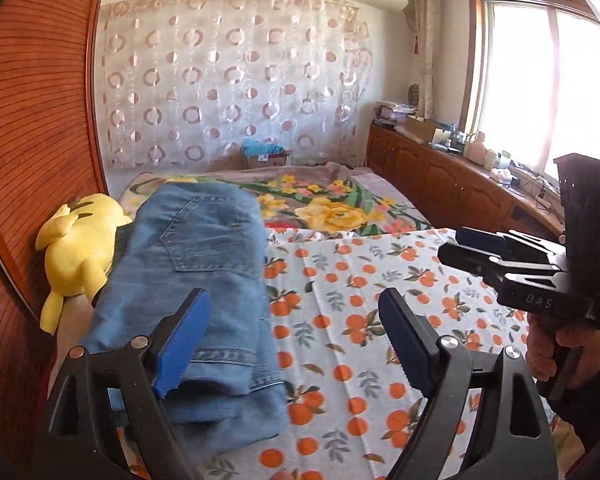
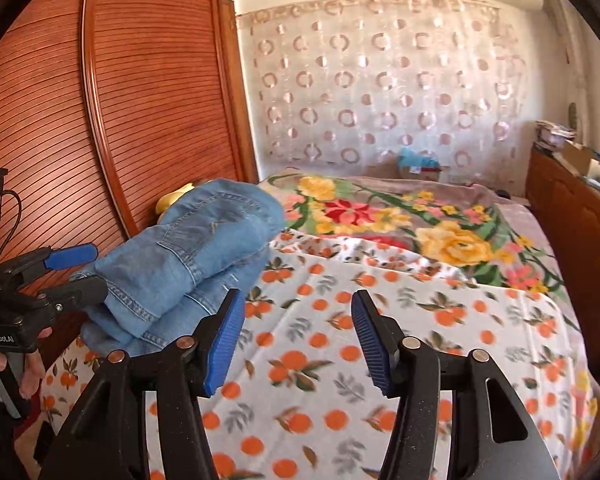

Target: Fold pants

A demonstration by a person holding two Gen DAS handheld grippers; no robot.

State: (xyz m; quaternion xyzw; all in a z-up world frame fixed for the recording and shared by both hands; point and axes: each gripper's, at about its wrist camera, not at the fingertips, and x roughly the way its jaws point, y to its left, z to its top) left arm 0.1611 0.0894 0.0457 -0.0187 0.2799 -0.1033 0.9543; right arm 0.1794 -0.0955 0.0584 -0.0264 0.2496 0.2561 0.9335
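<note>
You have one pair of folded jeans (image 1: 204,264), one yellow plush toy (image 1: 80,248), two bedspreads and two grippers here.

Bed (image 1: 380,320) in an orange-print sheet — folded jeans (image 1: 204,280), yellow plush toy (image 1: 80,252), floral blanket (image 1: 332,204).

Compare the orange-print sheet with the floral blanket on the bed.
The orange-print sheet is white with small repeated oranges and leaves; the floral blanket shows large yellow and red flowers on a greyish ground. The sheet covers the near part of the bed, the blanket the far part. The folded jeans rest at the sheet's edge, not on the blanket. Both lie spread out.
</note>
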